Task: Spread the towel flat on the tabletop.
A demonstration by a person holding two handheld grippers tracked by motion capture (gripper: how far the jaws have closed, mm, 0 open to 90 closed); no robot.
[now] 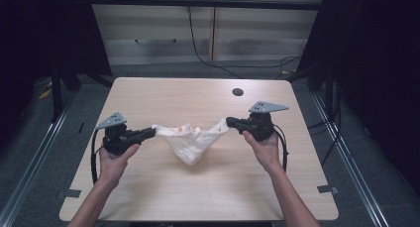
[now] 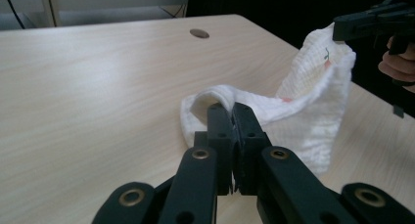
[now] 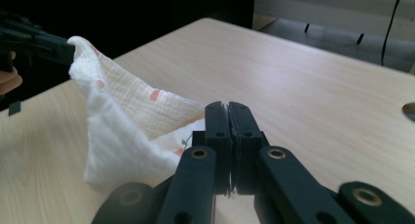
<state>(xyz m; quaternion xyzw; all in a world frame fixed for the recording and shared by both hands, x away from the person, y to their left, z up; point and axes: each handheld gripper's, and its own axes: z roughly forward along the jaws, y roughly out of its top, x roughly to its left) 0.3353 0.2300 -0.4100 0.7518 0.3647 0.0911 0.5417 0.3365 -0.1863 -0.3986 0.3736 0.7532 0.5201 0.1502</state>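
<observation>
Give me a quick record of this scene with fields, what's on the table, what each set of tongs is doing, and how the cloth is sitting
surface: light wooden table with a round cable hole
item: white cloth with small orange and green print
left tongs: shut on one corner of the cloth
right tongs: shut on the opposite corner
cloth state: both held corners raised, middle sagging in a V; lowest part appears to reach the table
hands: one hand behind each set of tongs
</observation>
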